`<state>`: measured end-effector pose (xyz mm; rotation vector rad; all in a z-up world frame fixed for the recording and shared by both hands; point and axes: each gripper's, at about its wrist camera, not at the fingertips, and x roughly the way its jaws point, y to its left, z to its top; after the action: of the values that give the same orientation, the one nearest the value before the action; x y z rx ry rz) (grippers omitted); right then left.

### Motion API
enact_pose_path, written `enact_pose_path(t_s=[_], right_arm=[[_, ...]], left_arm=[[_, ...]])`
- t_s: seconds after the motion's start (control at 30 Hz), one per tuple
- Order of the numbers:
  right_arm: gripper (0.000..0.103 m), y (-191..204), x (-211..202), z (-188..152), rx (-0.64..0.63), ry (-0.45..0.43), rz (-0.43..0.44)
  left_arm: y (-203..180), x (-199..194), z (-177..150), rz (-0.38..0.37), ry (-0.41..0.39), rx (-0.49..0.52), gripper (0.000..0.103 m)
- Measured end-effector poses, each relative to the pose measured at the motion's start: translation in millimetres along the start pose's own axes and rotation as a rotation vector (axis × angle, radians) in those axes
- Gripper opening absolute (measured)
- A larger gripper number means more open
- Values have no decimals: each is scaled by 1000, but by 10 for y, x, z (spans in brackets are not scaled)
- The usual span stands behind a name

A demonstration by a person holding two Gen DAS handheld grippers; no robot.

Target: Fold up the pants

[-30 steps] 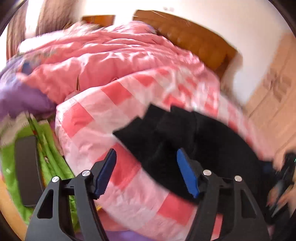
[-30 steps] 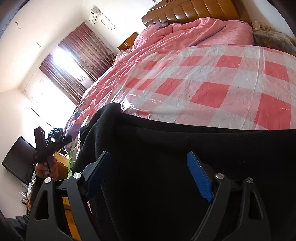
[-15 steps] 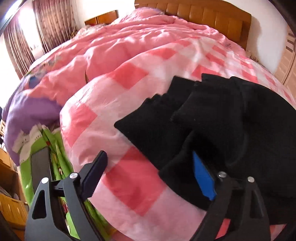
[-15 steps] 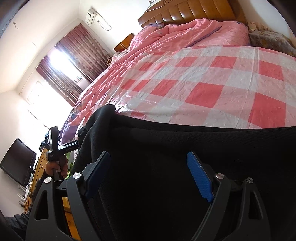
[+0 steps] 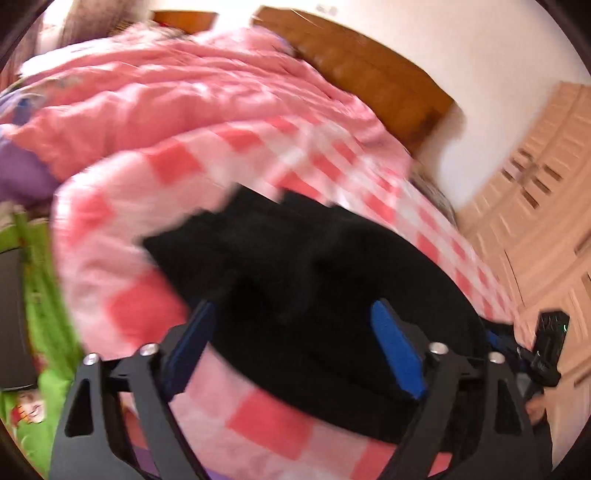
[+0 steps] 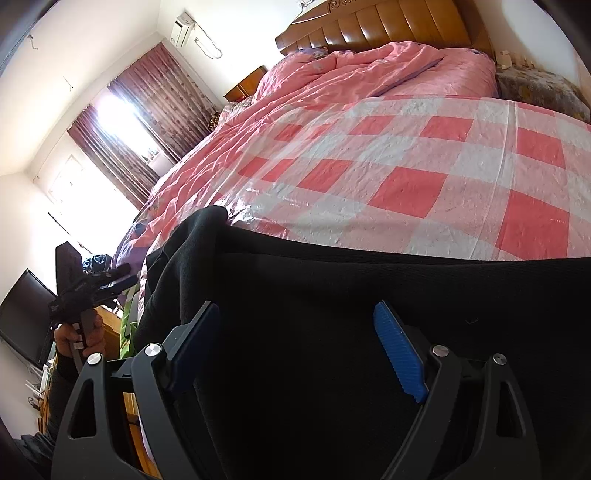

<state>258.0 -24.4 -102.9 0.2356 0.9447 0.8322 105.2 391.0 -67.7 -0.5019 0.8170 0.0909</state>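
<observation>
Black pants (image 5: pixel 295 251) lie bunched on the pink checked plastic cover (image 5: pixel 155 192) at the bed's near edge. My left gripper (image 5: pixel 291 306) straddles their folded end. Its jaws are closing, with cloth between the blue pads (image 5: pixel 395 350) but not pinched. My right gripper (image 6: pixel 295 306) hangs open low over another stretch of the pants (image 6: pixel 332 280), which fill the space between its fingers without being pressed. The left gripper (image 6: pixel 92 284) also shows at the left of the right wrist view, in a hand. The picture from the left wrist is blurred.
A rumpled pink quilt (image 6: pixel 332 85) covers the far half of the bed below a wooden headboard (image 6: pixel 388 26). Pale wardrobe doors (image 5: pixel 535 184) stand to the right. A green sheet (image 5: pixel 48 295) hangs off the bed's left side. A dark screen (image 6: pixel 22 314) and curtains (image 6: pixel 159 99) are at the left.
The left wrist view has swung and blurred. The left gripper's right pad, tucked under a fold half a second ago, shows beside the pants, and its jaws stand narrower. The right gripper has not moved.
</observation>
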Motion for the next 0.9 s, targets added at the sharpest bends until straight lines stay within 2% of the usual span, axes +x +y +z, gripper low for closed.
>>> enact_pose_path(t_s=[0.13,0.2,0.23,0.27,0.33,0.47,0.6,0.67,0.77,0.8,0.9], right_arm=[[84,-6,-4,3,-1,-2,0],[84,-11,-4,3,0,-1,1],[84,-11,-3,3,0,-1,2],[84,-14,-4,4,2,-2,3],[84,-10,-12,-4,2,-3,4],[84,-11,-15,-5,7,-5,6],[88,-6,-20,-1,9,0,18],[90,22,-4,-3,-3,5,6],[90,70,16,-8,-25,15,-12],[90,71,11,-13,-24,17,-10],[90,87,-1,-10,-26,45,-11]], left_arm=[[-65,395,13,32,72,-20,66],[-48,449,13,39,59,-30,60],[-60,467,33,31,46,-33,41],[-63,496,46,1,57,-47,30],[-89,487,48,23,50,-29,19],[-165,155,171,46,-31,41,17],[-92,-297,377,9,-84,52,17],[-30,-281,408,62,-28,97,17],[126,172,269,187,132,159,21],[173,268,200,211,161,172,23],[155,239,99,236,127,193,25]])
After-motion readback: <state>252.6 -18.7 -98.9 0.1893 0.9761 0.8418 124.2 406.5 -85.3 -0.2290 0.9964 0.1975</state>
